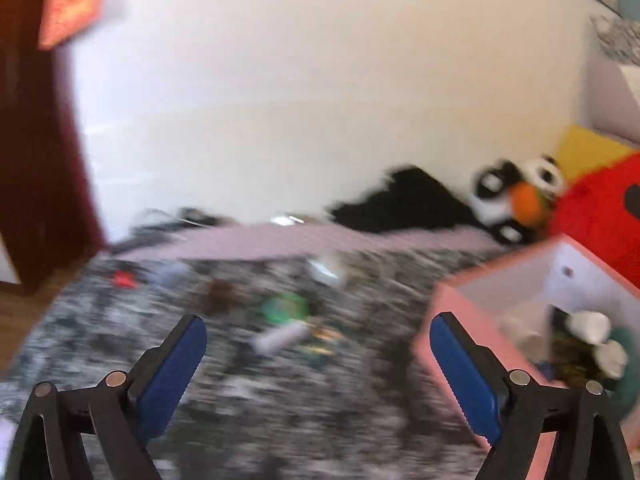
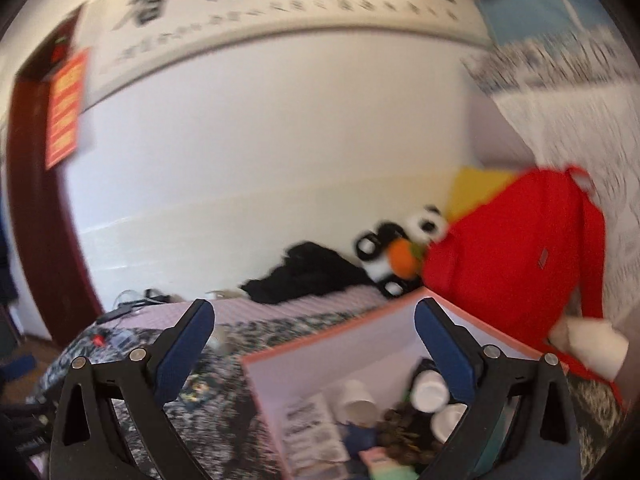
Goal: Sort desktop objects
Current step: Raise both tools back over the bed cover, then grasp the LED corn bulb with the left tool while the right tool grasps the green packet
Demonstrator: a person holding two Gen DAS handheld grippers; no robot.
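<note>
The pink box (image 2: 320, 344) serves as the landmark: an open-topped carton with salmon-pink outer walls and pale, almost white inner walls, sitting on a black-and-white speckled bedspread (image 1: 280, 412). Inside it lie several white cups (image 2: 430, 390) on their sides, a printed leaflet (image 2: 314, 428) against the left inner wall, a brown clump (image 2: 404, 428) in the middle and something teal at the near edge; blur hides finer detail.

The right gripper (image 2: 314, 320) hangs above the box's near left corner, its blue-padded jaws spread wide with nothing between them. The left gripper (image 1: 318, 340) is to the left of the box, its jaws likewise released and empty, one pad overlapping the box's left wall in the left wrist view.

On the bedspread left of the box are small loose objects, badly smeared by motion: a green round item (image 1: 286, 306), a pale tube (image 1: 282, 338) just in front of it, and a small red piece (image 1: 124, 279) farther left. Behind the box rest a red plush toy (image 2: 516, 256) and a black-and-white plush with an orange nose (image 2: 400, 256), with a black garment (image 2: 308, 276) beyond the box's far left corner.
</note>
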